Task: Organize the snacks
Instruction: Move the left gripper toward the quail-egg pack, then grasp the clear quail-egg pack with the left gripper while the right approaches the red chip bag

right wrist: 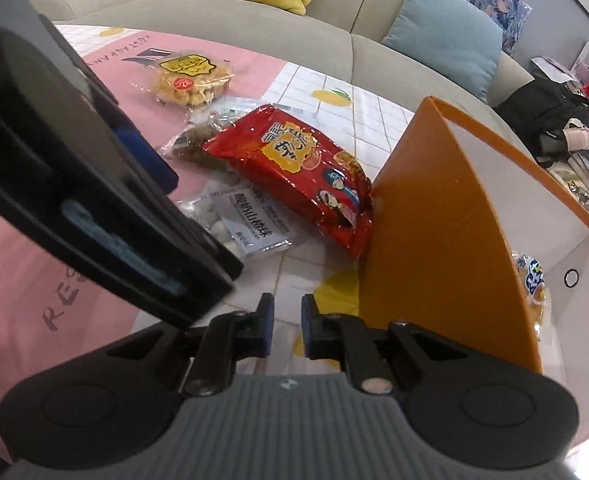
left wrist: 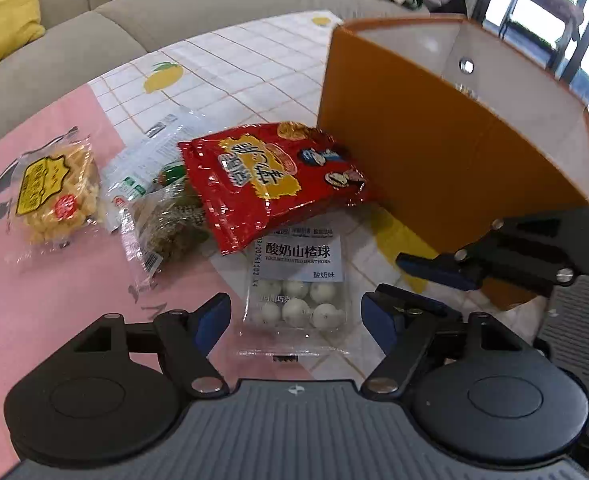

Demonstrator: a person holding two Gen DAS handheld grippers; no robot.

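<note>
Snacks lie on the table beside an orange box (left wrist: pixel 434 152). A red snack bag (left wrist: pixel 270 176) leans against the box and overlaps a clear pack of white yogurt hawthorn balls (left wrist: pixel 298 292). To the left are a clear pack of greenish-brown snack (left wrist: pixel 170 220) and a yellow puffed cake pack (left wrist: pixel 54 196). My left gripper (left wrist: pixel 296 320) is open, its fingers either side of the hawthorn pack. My right gripper (right wrist: pixel 287 326) is slightly open and empty, low beside the box (right wrist: pixel 434 240). A snack (right wrist: pixel 530 276) lies inside the box. The red bag (right wrist: pixel 298 172) shows here too.
The tablecloth (left wrist: pixel 74 280) is pink on the left and white-checked with lemons on the right. A grey sofa (right wrist: pixel 254 36) with yellow and blue cushions runs behind the table. The left gripper's body (right wrist: pixel 94 200) fills the left of the right wrist view.
</note>
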